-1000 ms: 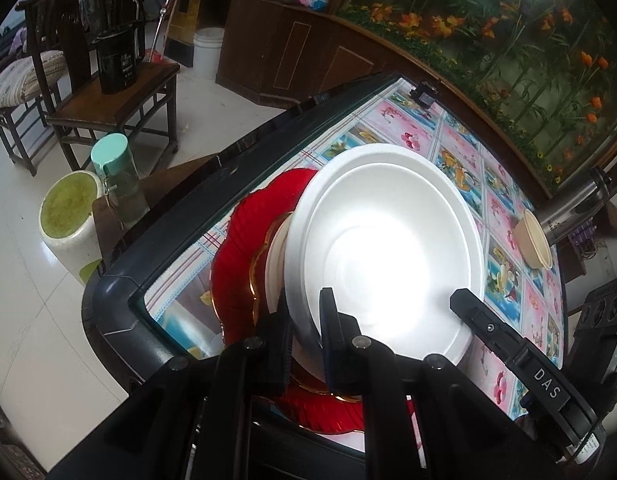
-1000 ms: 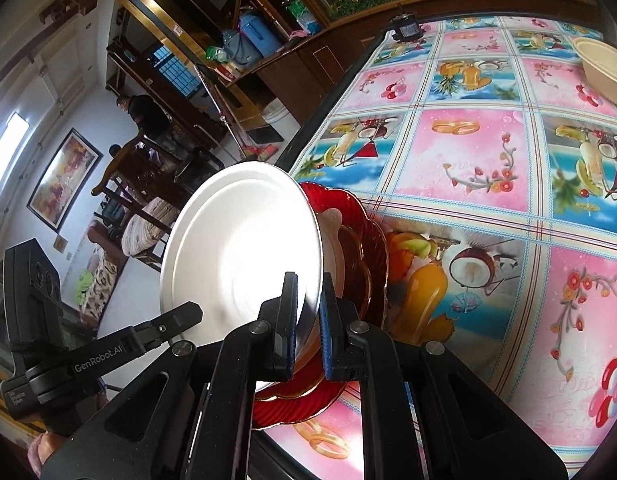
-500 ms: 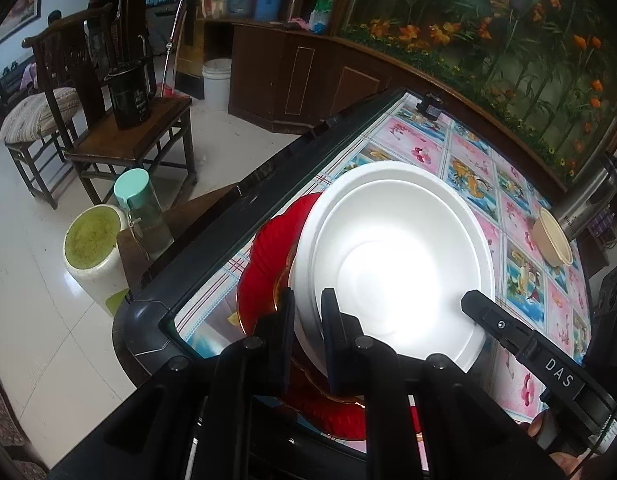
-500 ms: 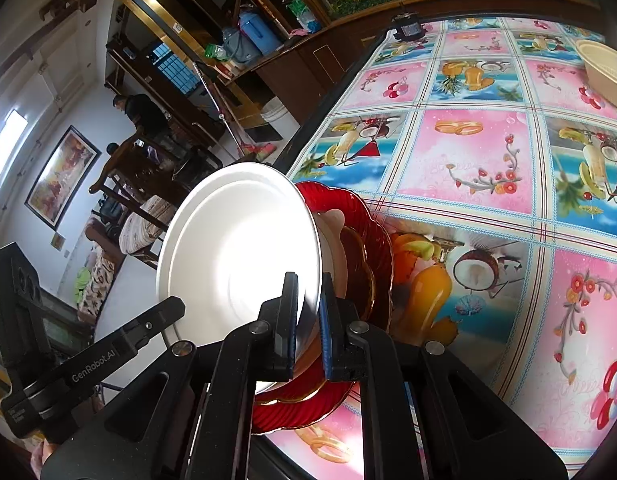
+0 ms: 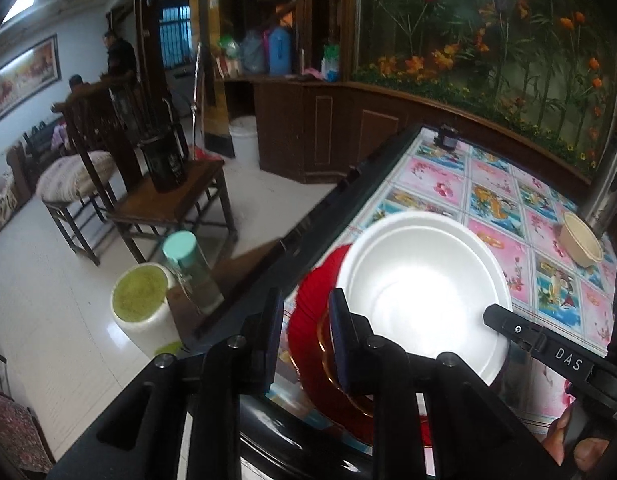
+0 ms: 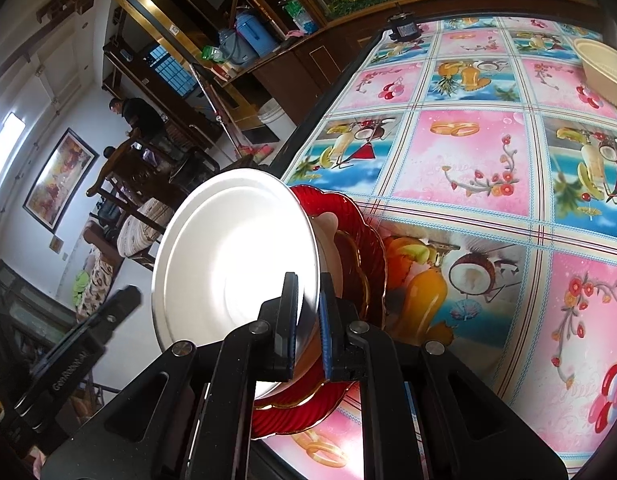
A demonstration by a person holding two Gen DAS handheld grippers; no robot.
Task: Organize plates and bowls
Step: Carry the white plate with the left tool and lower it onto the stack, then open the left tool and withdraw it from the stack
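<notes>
Showing "DAS" on right gripper point(image 5: 496, 322)

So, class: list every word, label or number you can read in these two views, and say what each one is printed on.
"DAS": white letters on the black finger of the right hand-held gripper, seen from the left wrist view.
Raised lettering on the left hand-held gripper: too blurred to read.
Label on the dark container on the chair: too small to read.
Tablecloth: pictures only.

White plate point(image 6: 232, 256) tilted steeply, glossy face toward 9 o'clock, propped over a cream bowl point(image 6: 328, 248) nested in scalloped red gold-rimmed plates point(image 6: 360, 240) at the table edge. Cream bowl point(image 6: 606, 70) upright, at 1 o'clock, well apart.
</notes>
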